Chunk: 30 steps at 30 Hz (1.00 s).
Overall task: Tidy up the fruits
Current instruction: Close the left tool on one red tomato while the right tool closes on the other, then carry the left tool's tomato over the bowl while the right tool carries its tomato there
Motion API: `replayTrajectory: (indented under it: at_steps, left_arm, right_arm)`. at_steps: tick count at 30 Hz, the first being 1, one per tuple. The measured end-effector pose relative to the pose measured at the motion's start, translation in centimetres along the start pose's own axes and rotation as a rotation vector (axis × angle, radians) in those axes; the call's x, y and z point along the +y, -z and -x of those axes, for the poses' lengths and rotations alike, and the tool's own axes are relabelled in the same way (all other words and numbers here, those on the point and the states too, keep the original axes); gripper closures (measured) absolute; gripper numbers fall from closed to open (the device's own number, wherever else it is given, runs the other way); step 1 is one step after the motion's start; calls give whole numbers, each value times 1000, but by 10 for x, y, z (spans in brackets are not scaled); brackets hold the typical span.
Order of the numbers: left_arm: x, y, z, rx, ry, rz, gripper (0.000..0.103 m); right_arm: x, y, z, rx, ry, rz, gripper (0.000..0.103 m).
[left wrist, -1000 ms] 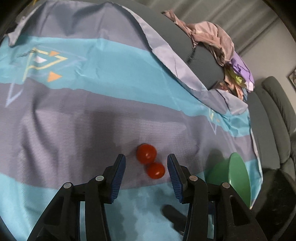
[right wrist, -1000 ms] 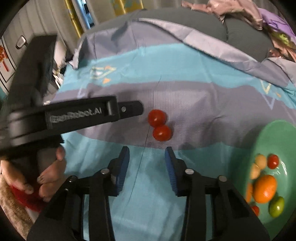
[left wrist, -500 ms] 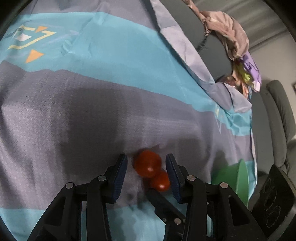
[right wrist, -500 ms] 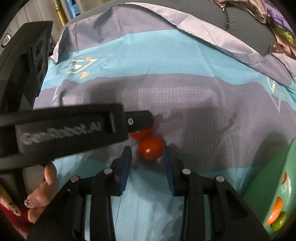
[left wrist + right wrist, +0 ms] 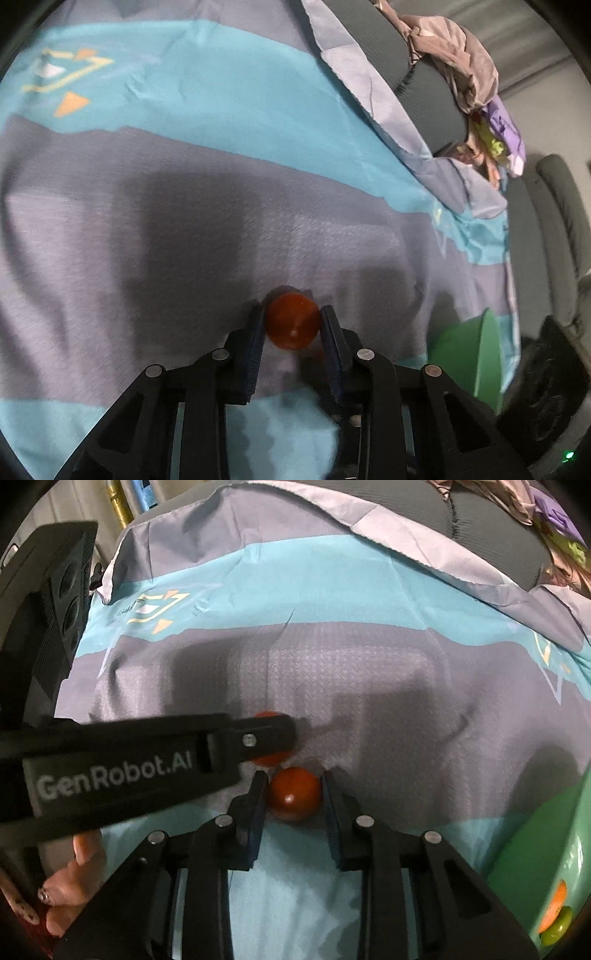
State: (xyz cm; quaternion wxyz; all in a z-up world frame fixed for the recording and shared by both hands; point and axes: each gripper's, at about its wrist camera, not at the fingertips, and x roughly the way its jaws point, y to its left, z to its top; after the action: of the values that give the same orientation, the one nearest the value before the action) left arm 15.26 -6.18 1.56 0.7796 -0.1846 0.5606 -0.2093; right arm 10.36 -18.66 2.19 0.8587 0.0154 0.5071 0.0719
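Two red cherry tomatoes lie side by side on a blue and grey cloth (image 5: 184,110). My left gripper (image 5: 291,317) has its jaws closing on the far tomato (image 5: 293,326), and both blue pads touch it. In the right wrist view the left gripper (image 5: 273,734) comes in from the left and covers most of that far tomato (image 5: 267,715). The right gripper (image 5: 293,779) has its jaws closing on the near tomato (image 5: 294,794), which sits squeezed between its pads. A green bowl (image 5: 554,830) at the right holds orange and green fruit.
The green bowl (image 5: 476,354) stands at the cloth's right edge. A pile of clothes (image 5: 469,66) lies on the grey sofa back behind. A grey armchair (image 5: 554,221) is at the far right. A person's hand (image 5: 74,867) holds the left gripper.
Both grippers have come down onto the pair of tomatoes and narrowed their jaws. Each now has one tomato between its pads, where before the tomatoes lay ahead of open fingers.
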Motion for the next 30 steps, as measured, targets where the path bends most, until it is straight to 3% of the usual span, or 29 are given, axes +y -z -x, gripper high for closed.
replayTrajectory:
  at_steps: [4,9,14,20,30]
  left_arm:
    - [1,16,18,-29,-60,-4,73]
    - [-2,40,50,-99,-58,24,73]
    - [-14,69,90,-234,-154,-9,73]
    - [-17,108,109,-293,-96,34,73]
    - [-38,129,113,-369,-159,-78,73]
  right_arm:
    - [0,12,23,-24,-24,-2,74]
    - [2,30,48,-51,-51,-2,74]
    - [-1,49,75,-88,-75,-9,74]
    - [-3,60,96,-153,-117,-31,74]
    - [0,65,110,-193,-152,-23,73]
